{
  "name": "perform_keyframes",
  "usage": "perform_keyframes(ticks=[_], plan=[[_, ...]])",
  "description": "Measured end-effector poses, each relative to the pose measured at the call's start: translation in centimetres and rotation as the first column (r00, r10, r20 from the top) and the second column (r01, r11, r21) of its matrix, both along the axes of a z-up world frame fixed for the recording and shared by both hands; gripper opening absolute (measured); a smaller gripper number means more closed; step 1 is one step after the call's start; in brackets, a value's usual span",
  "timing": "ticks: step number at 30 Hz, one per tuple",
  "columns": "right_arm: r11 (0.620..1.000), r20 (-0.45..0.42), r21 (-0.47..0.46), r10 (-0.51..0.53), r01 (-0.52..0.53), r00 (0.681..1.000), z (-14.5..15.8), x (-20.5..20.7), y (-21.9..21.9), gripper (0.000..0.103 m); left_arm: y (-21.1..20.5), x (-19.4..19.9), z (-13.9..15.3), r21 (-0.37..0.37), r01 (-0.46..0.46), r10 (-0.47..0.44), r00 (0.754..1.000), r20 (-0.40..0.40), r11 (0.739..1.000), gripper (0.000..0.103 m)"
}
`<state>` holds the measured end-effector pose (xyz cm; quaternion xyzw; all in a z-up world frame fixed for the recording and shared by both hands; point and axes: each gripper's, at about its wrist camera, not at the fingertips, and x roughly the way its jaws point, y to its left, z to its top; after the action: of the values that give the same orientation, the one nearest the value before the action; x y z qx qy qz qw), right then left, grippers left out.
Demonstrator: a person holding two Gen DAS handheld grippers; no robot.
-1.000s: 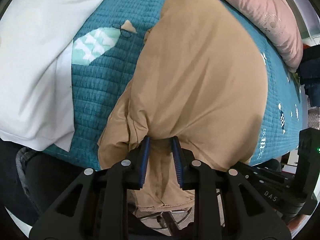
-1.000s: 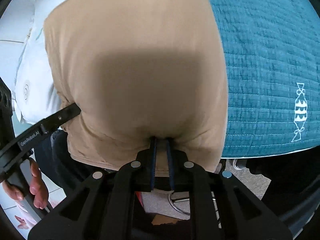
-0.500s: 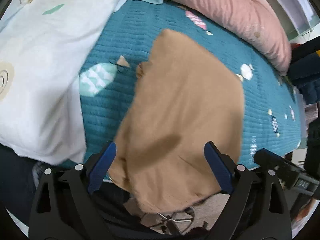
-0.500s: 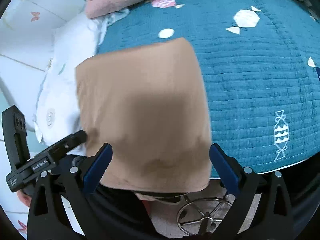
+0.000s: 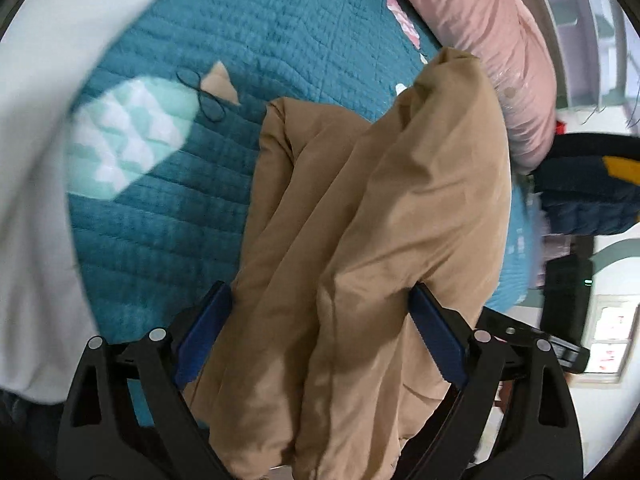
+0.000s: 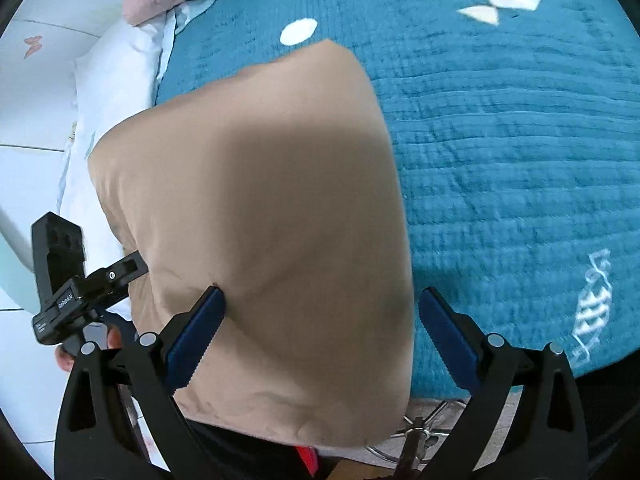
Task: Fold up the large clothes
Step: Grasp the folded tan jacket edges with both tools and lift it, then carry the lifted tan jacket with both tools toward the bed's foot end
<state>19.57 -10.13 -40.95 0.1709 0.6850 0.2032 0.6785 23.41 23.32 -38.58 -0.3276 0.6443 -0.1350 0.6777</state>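
A tan garment [image 5: 372, 240] lies folded on the teal quilted bed cover [image 5: 168, 208], its near part hanging over the bed's front edge. My left gripper [image 5: 320, 344] is open, its blue pads either side of a bunched fold of the garment. In the right wrist view the garment [image 6: 260, 220] looks smooth and flat. My right gripper [image 6: 320, 336] is open around its near right edge, not clamping it. The left gripper's body [image 6: 68, 280] shows at the left of the right wrist view.
A pink pillow [image 5: 492, 48] lies at the back of the bed. White bedding [image 5: 32, 160] lies on the left. A dark navy garment [image 5: 588, 188] sits at the right. A stool base [image 6: 404, 436] stands on the floor below the bed edge.
Both grippers were shut on the garment's near edge one second ago. They opened and let it go. The left gripper has since moved closer, around a bunched fold.
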Motion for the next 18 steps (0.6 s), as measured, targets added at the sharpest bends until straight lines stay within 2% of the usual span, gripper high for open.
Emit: perform_keyframes(ticks=[2,7,14,15,16,17,18], plan=[[1.000,-0.018,0.012,0.006,-0.006,1.000,-0.6,0.6,0.2,0.095,0.4,0.3,-1.3,-0.076,-0.011,0.010,1.000,-0.016,0.997,0.094],[0.996,-0.081,0.092,0.003,0.005,0.997,-2.5,2.0,0.3,0.095,0.6,1.0,-4.0,-0.208,-0.030,0.018,0.998,-0.061,0.978,0.098],[0.972,-0.142,0.222,-0.046,0.077,0.989,-5.0,2.3,0.5,0.096,-0.8,1.3,-3.6,-0.177,0.022,-0.028,0.999,-0.028,0.984,0.097],[0.970,-0.146,0.229,-0.053,0.086,0.988,-5.1,2.1,0.4,0.093,-1.4,1.2,-3.4,-0.186,0.027,-0.030,0.999,-0.016,0.982,0.094],[0.968,-0.139,0.236,-0.053,0.085,0.989,-4.8,2.0,0.3,0.082,-1.6,0.9,-3.1,-0.194,0.028,-0.029,1.000,-0.003,0.981,0.087],[0.965,-0.137,0.248,-0.052,0.085,0.989,-4.5,1.8,0.2,0.077,-1.8,0.6,-2.8,-0.195,0.032,-0.032,0.999,0.005,0.980,0.080],[0.964,-0.136,0.250,-0.056,0.089,0.989,-4.2,1.9,0.1,0.065,-2.0,0.5,-2.6,-0.189,0.040,-0.038,0.999,0.010,0.981,0.077]])
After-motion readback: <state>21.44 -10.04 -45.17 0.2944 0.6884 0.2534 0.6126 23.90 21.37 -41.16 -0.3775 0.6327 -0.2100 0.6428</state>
